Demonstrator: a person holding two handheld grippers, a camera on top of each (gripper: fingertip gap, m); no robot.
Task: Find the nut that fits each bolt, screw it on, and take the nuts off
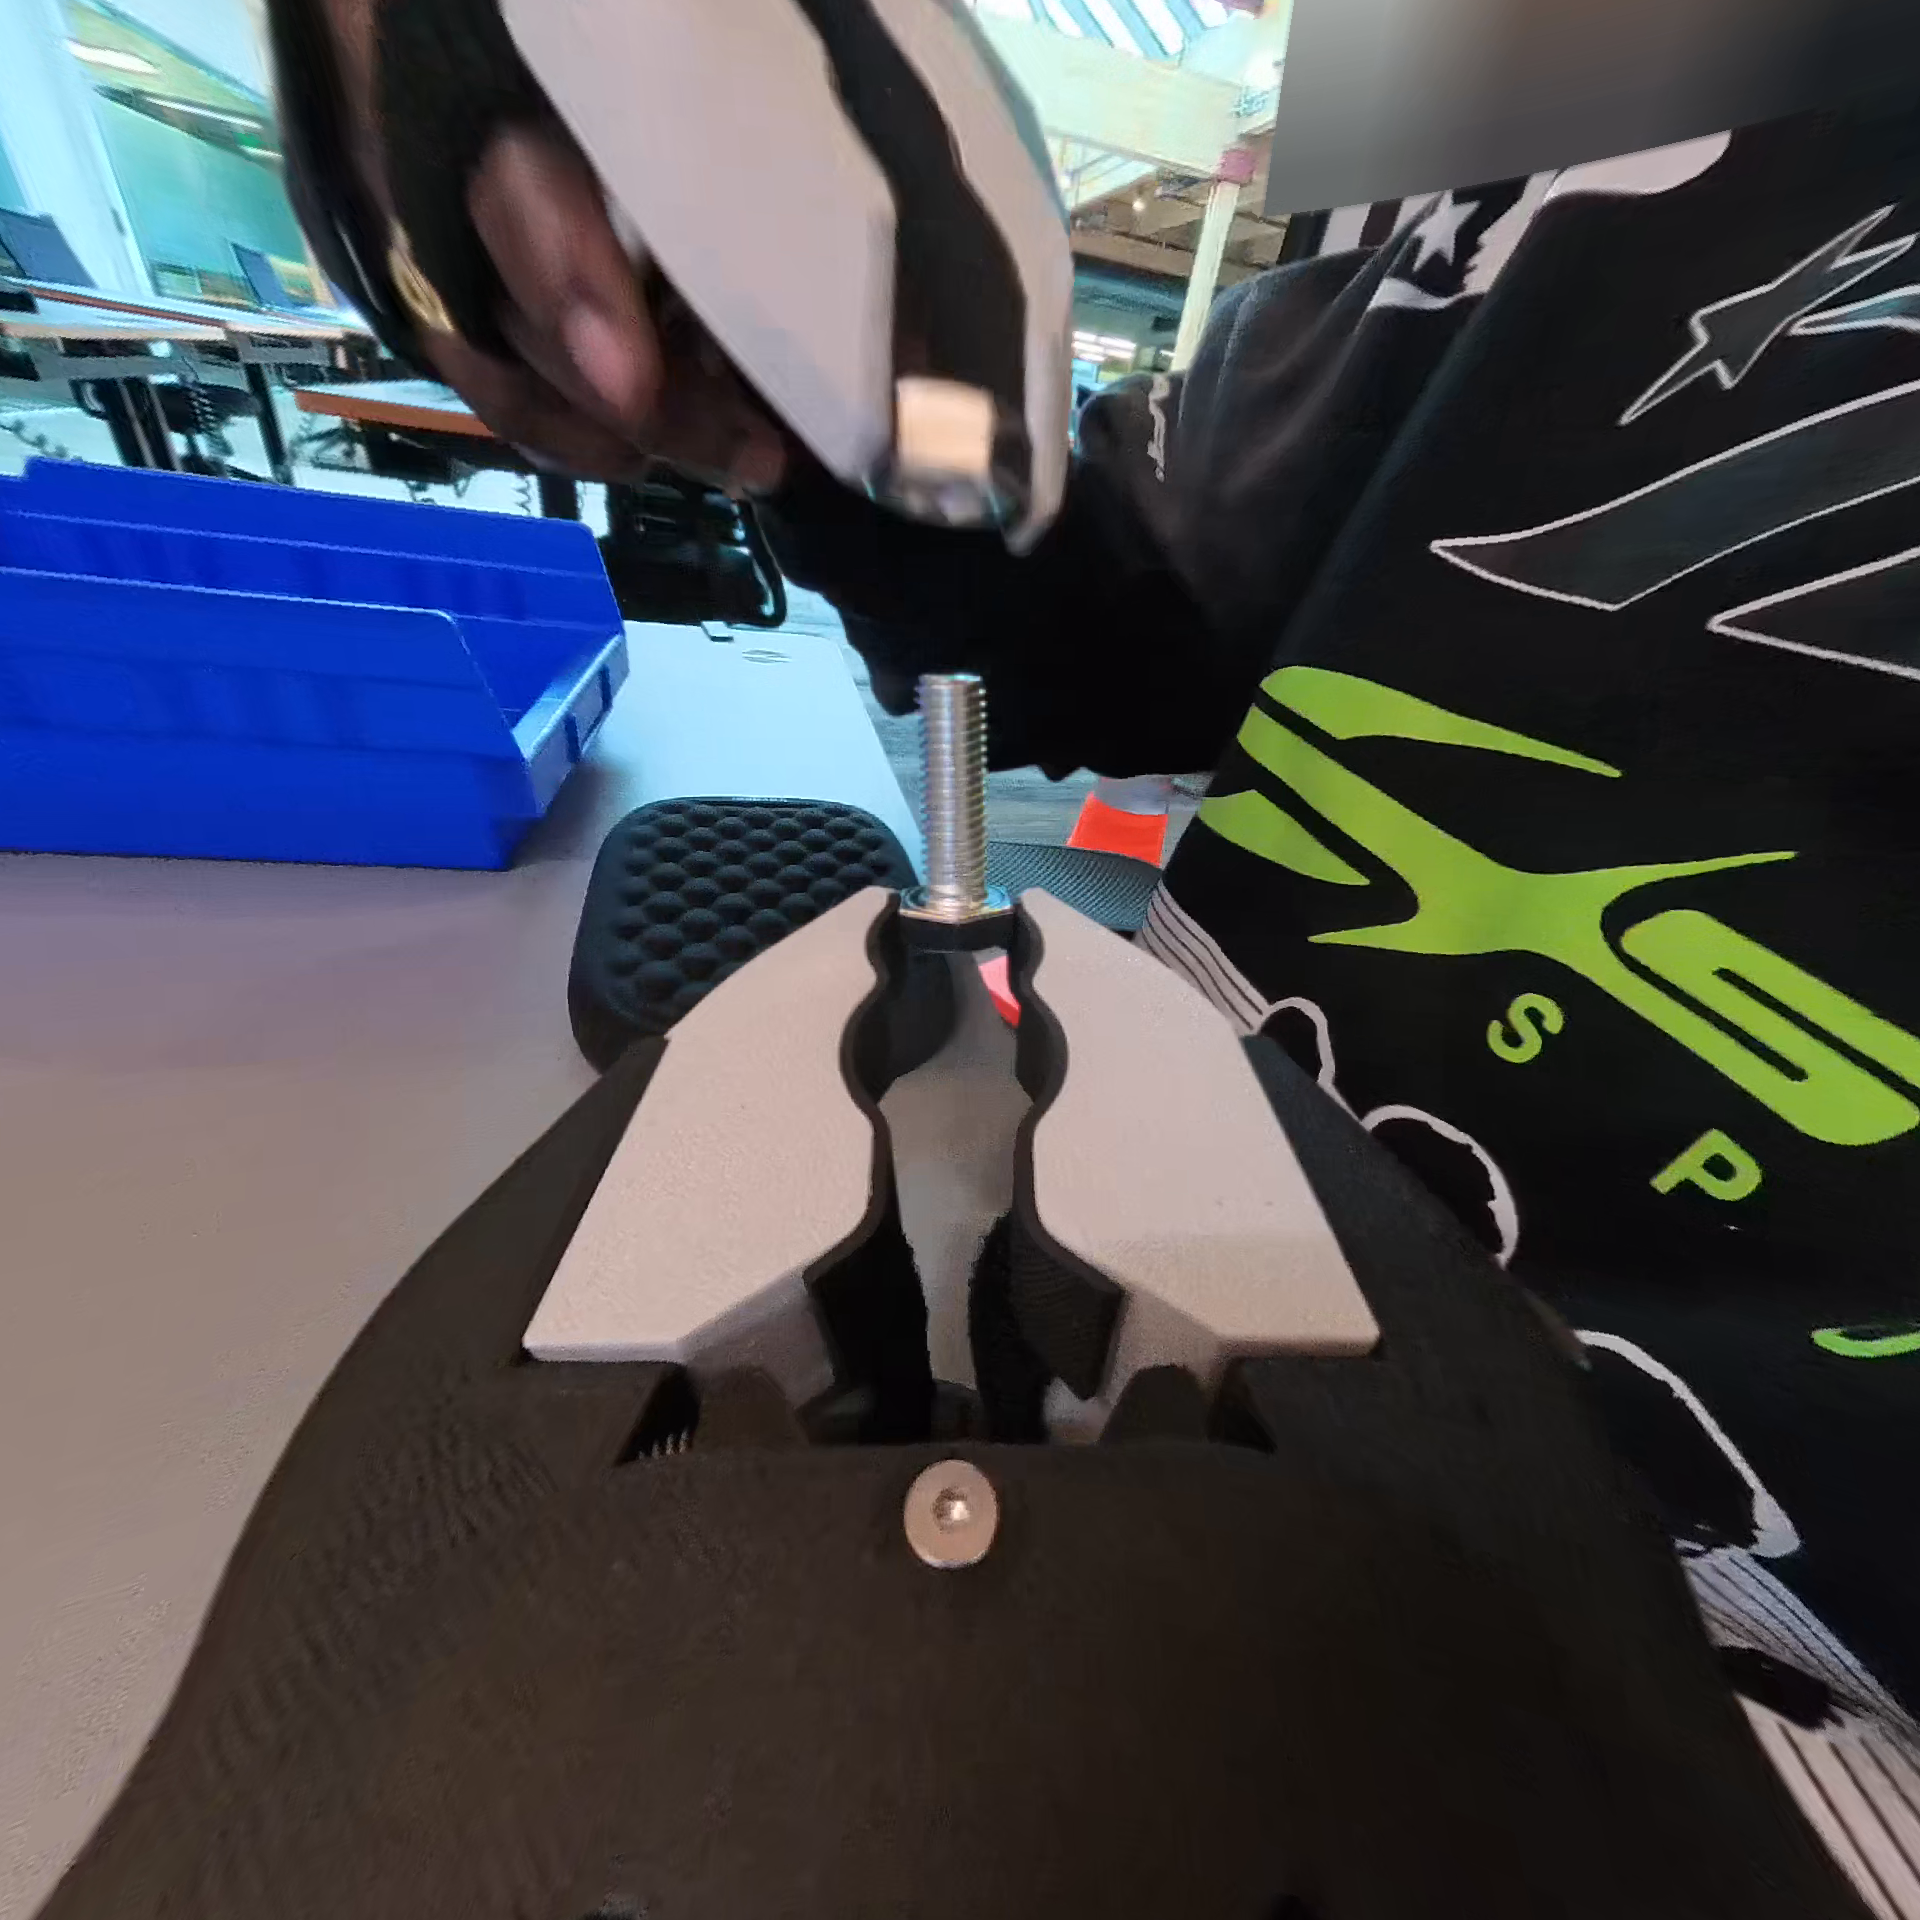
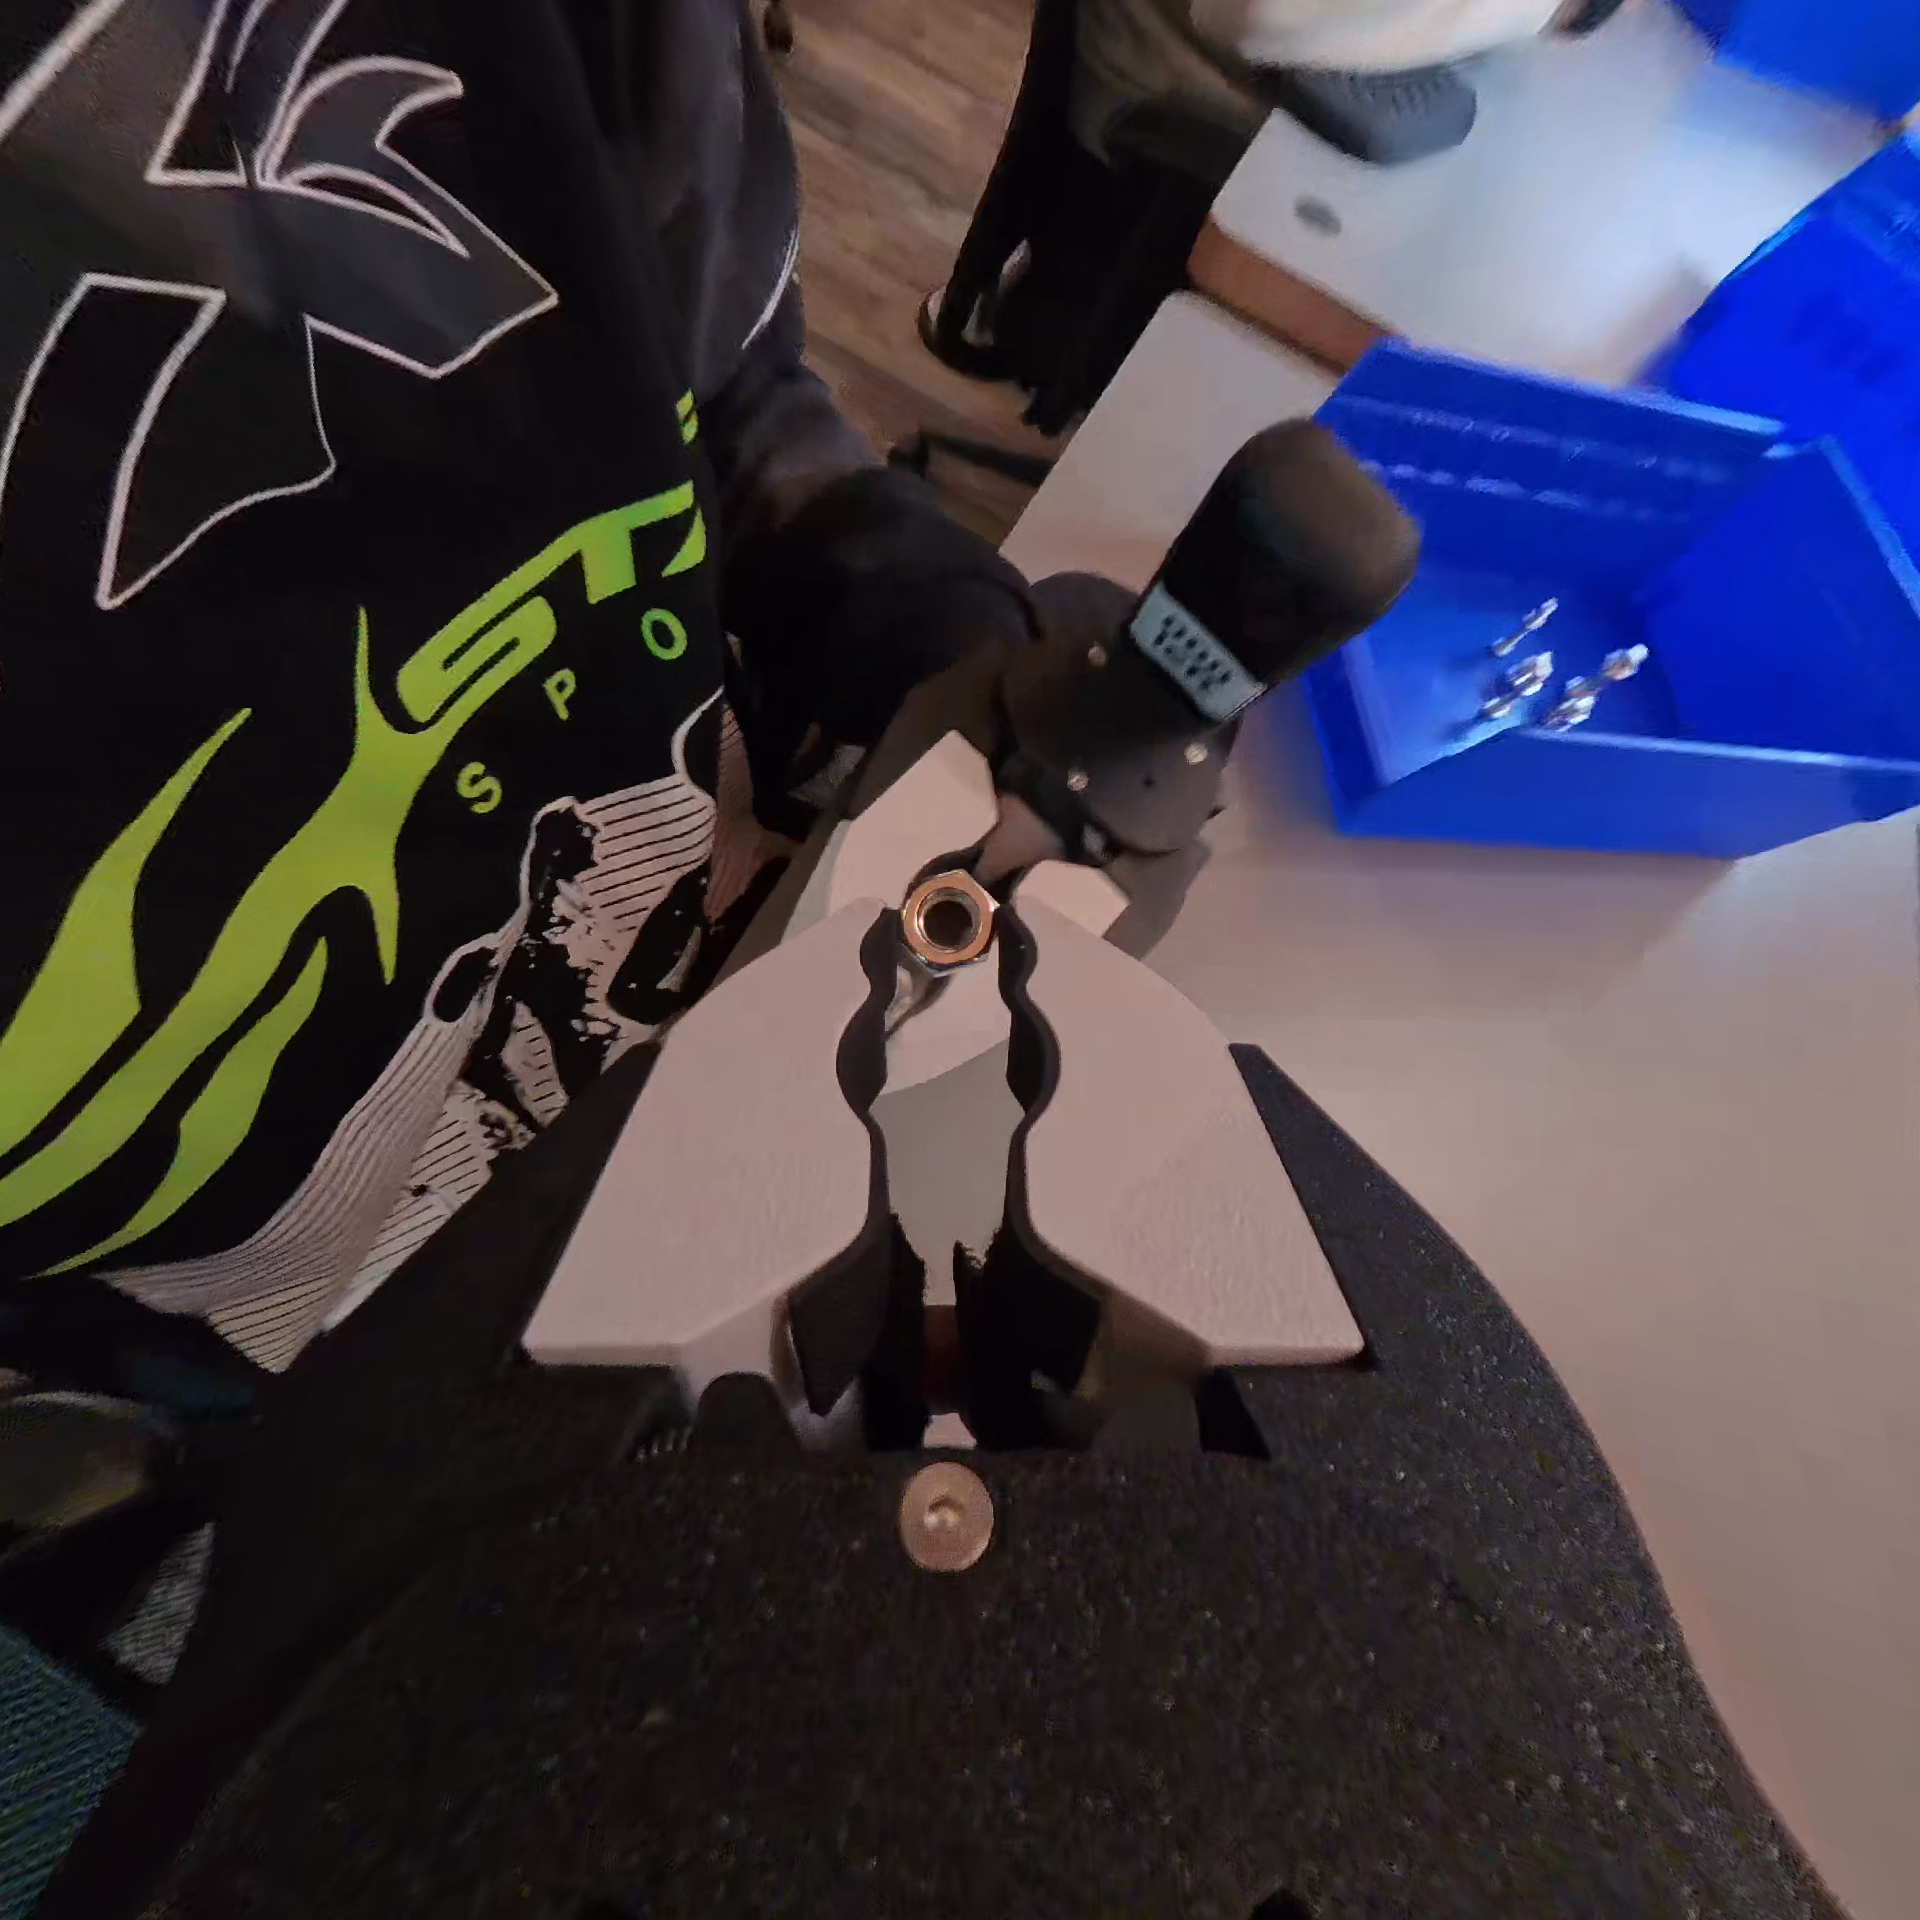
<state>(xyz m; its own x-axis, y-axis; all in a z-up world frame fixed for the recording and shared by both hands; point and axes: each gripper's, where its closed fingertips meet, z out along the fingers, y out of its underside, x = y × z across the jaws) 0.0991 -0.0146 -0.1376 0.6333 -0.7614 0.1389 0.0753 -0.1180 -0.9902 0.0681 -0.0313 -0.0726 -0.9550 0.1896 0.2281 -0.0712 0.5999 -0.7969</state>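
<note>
Left wrist view, nearest first: the left gripper [image 1: 954,920] pinches a silver bolt [image 1: 954,790] by its hex head, threaded shank upright. Above it, well clear of the tip, the right gripper [image 1: 951,468] clamps a silver hex nut [image 1: 943,431] between its pads. Farther off sit a blue bin [image 1: 312,665] and loose bolts [image 2: 1558,675]. Done well, the nut's bore comes down square over the shank, then turns gently to avoid cross-threading.
</note>
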